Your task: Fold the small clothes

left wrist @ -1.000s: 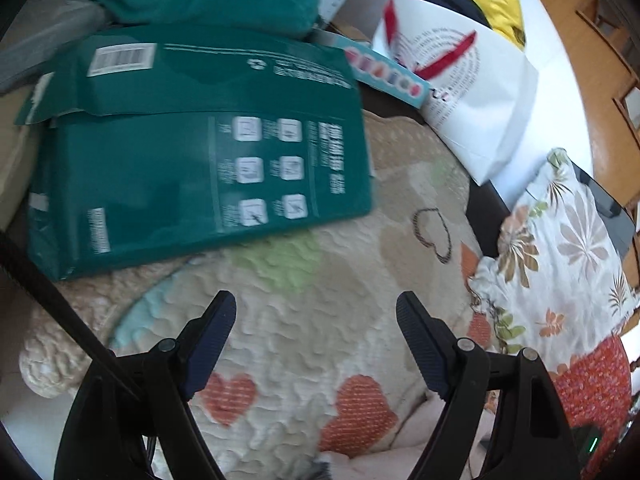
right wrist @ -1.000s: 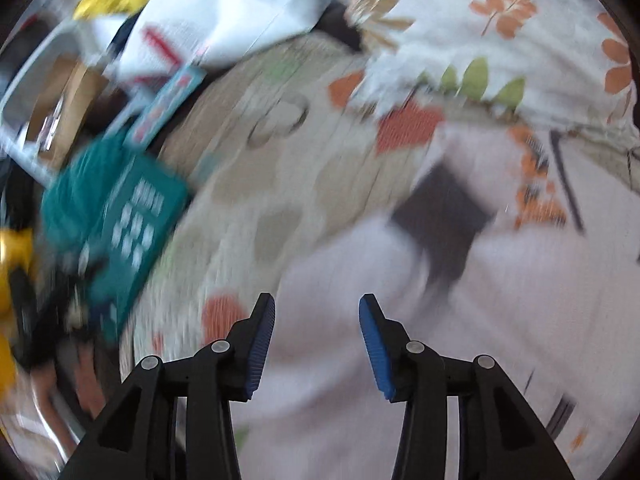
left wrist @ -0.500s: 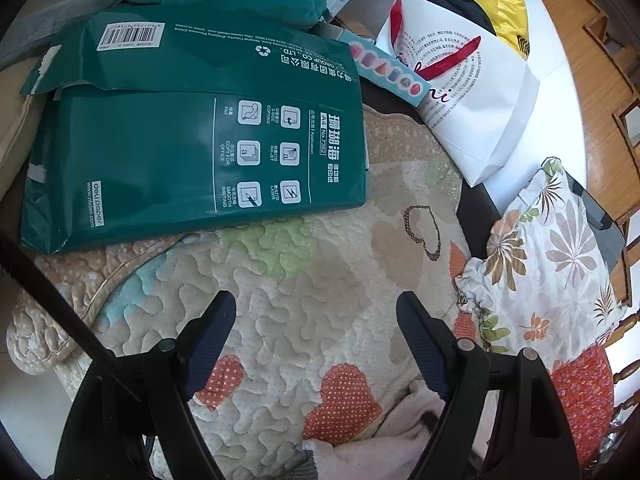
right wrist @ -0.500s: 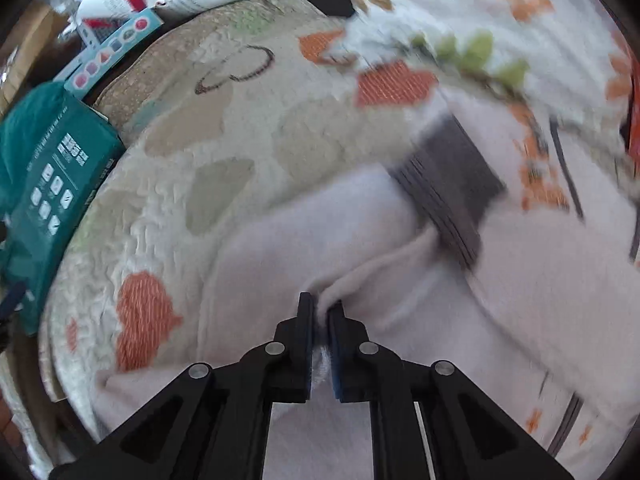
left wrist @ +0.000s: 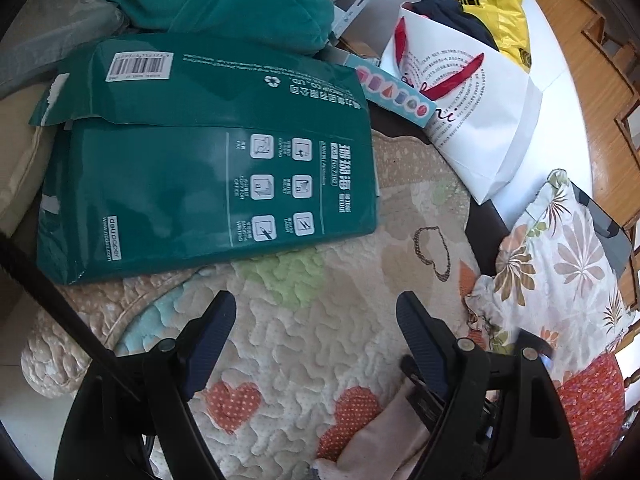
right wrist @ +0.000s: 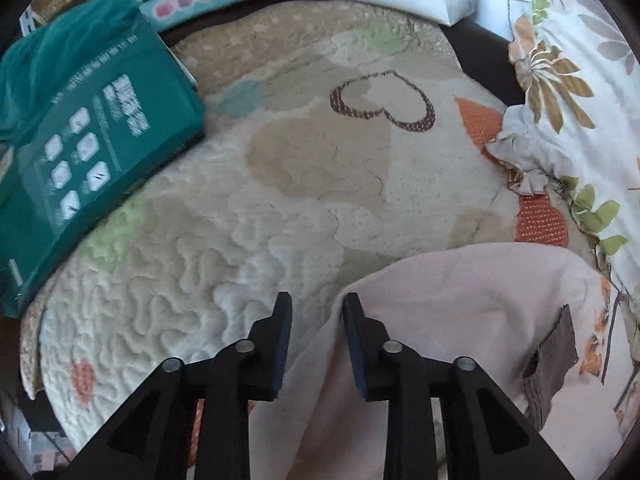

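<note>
left gripper [left wrist: 316, 320]: mine, jaws spread wide over the quilted heart mat [left wrist: 304, 344], gripping nothing
right gripper [right wrist: 316, 312]: mine, jaws parted a little; the pink garment [right wrist: 460, 320] has its edge running between and under them, and I can't tell if either pad touches cloth
pink garment, location: lies on the mat at my lower right, partly over a floral pillow [right wrist: 560, 80]; lower part cut off by the frame edge
grey patch [right wrist: 552, 364]: on the garment, cuff or pocket, hard to make out
left view: only a corner of the garment shows, behind my right finger [left wrist: 420, 340]
green paper pack [left wrist: 208, 168]: far side of the mat, its left end out of frame
white bag [left wrist: 472, 112]: contents mostly hidden
</note>
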A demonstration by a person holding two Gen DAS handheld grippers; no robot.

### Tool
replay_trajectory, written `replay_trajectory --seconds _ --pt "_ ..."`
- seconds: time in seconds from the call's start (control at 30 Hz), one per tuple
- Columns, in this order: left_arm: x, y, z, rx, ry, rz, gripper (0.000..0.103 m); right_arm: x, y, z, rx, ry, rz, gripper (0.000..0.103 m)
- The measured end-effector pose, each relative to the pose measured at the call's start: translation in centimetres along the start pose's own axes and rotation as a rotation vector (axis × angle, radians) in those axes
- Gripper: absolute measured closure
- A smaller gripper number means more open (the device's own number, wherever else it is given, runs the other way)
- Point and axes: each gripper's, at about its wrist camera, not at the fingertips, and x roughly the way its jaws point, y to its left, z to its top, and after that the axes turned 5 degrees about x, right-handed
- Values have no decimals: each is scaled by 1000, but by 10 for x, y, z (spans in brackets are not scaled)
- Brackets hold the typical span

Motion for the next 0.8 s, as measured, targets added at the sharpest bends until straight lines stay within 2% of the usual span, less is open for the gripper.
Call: replay_trajectory --seconds 0.17,0.27,0.33,0.47,0.63,0.67,0.7,0.73,0.77,0.8 --pt "-2 9 0 -40 3 8 22 -50 -14 -31 19 -66 27 57" --pt "-3 9 -2 -48 5 6 22 -69 -10 -60 -6 -54 59 55" --pt "-4 8 -4 -49 3 5 22 -79 -7 -87 2 -24 129 54" --pt "-2 4 -8 -44 15 4 22 -83 9 -127 19 29 241 53" --pt "4 5 -12 -39 38 12 22 -70 34 -155 7 57 261 53" --pt "4 5 -12 -36 36 17 22 -65 37 -156 15 66 267 59" --pt "4 5 -13 -31 34 23 22 -62 39 -159 23 72 277 76" --pt "5 4 -13 -22 34 30 22 -58 41 -161 30 86 292 86" --pt "5 3 -14 -14 34 33 22 -55 42 -161 35 99 306 93" --pt "6 2 -15 -1 37 40 22 -55 41 -160 46 104 312 94"
